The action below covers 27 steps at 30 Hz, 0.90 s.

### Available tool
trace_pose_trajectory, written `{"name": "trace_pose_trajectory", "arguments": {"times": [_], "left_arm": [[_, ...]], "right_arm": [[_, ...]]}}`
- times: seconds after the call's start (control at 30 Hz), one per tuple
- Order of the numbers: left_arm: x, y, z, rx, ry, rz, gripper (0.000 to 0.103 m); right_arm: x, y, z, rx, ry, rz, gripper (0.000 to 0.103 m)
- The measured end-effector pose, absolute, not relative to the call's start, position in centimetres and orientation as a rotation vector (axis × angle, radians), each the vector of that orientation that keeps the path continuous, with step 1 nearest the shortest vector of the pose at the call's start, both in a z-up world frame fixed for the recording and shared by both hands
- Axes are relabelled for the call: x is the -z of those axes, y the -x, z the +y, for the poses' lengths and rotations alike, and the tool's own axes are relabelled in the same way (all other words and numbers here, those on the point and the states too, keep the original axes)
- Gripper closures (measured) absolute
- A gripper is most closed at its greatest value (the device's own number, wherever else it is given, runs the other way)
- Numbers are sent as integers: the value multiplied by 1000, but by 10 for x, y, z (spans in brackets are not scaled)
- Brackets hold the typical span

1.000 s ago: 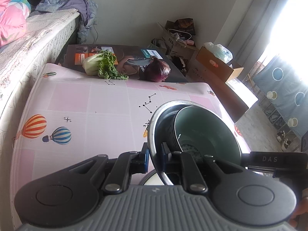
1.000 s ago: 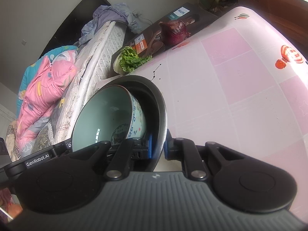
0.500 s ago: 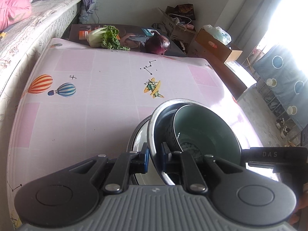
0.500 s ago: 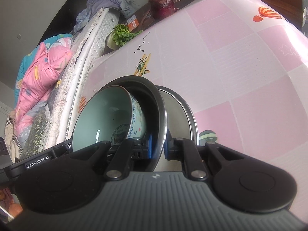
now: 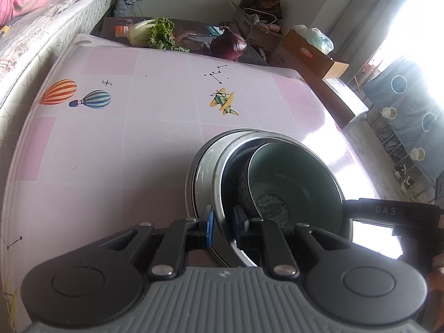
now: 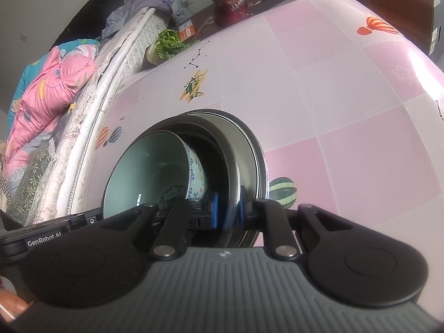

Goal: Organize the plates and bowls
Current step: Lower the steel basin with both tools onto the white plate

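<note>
Now, left view: left tongs (image 5: pixel 223 222) pinch steel bowl (image 5: pixel 222 177) rim; one green bowl (image 5: pixel 294 177) nested inside, second steel bowl (image 5: pixel 199 166) beneath on surface (image 5: pixel 138 138). Right view: right tongs (image 6: pixel 228 211) clamp same steel bowl's opposite rim; three bowls total.

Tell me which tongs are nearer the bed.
Left. The left tongs grip the steel bowl at the rim facing the bed; the right tongs grip the opposite rim, the steel bowl lying between them and the bed.
</note>
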State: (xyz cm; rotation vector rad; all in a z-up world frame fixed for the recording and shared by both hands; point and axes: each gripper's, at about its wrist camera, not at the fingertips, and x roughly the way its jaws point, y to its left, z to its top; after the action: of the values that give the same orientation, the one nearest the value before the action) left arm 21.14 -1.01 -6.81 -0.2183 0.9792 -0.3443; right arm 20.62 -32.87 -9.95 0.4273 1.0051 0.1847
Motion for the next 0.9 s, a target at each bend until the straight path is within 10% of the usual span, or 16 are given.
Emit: {"name": "trace_pose_trajectory", "arguments": {"times": [0.9], "left_arm": [[67,-212,-12,324,204,960,88]], "right_arm": [[99,-195,-329,-166,-379,880,92]]}}
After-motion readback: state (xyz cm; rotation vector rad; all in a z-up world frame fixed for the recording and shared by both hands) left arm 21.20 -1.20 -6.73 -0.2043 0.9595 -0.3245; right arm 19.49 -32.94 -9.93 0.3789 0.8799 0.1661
